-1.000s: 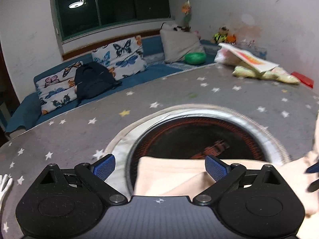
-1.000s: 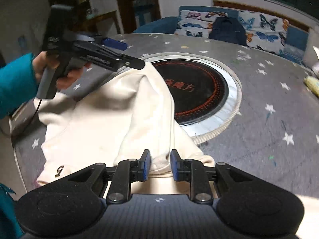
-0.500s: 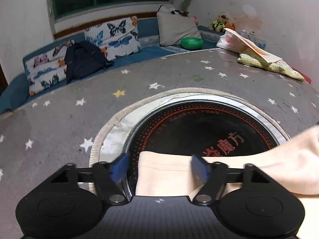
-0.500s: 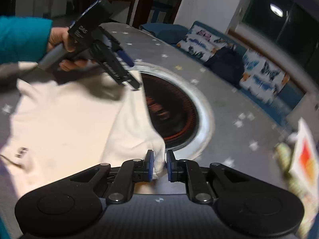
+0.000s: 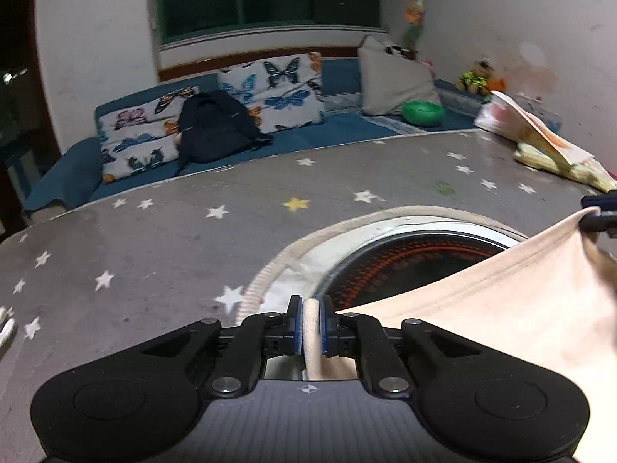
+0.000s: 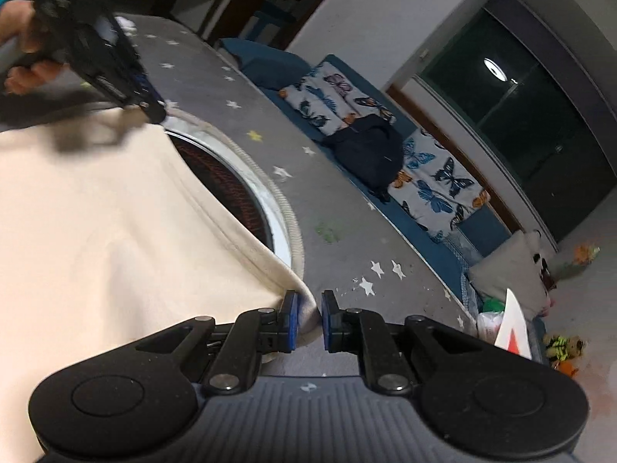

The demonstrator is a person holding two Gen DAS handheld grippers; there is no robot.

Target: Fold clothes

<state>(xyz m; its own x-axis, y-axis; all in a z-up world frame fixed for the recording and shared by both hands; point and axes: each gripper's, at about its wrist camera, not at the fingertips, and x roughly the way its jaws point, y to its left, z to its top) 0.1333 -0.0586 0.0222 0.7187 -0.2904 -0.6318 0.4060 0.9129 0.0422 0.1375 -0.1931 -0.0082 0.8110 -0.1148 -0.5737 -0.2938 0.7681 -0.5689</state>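
Observation:
A cream garment (image 5: 482, 308) is stretched between my two grippers above the round table. My left gripper (image 5: 311, 326) is shut on one corner of its hem; the cloth edge shows between the blue pads. My right gripper (image 6: 307, 320) is shut on the other corner of the garment (image 6: 115, 223), with the cloth running out to the left. The right gripper's tip shows at the right edge of the left wrist view (image 5: 601, 212), and the left gripper shows at the upper left of the right wrist view (image 6: 100, 58).
The grey star-patterned table cover (image 5: 154, 239) has a round black hotplate (image 5: 405, 266) with a metal rim in its middle. A blue sofa with butterfly cushions (image 5: 270, 88) and a dark backpack (image 5: 212, 127) lie behind. Papers and bags (image 5: 540, 142) sit at the table's far right.
My left gripper has closed on the garment's hem corner. Both grippers have lifted and pulled apart, so the cloth is now taut between them. The right gripper has tilted.

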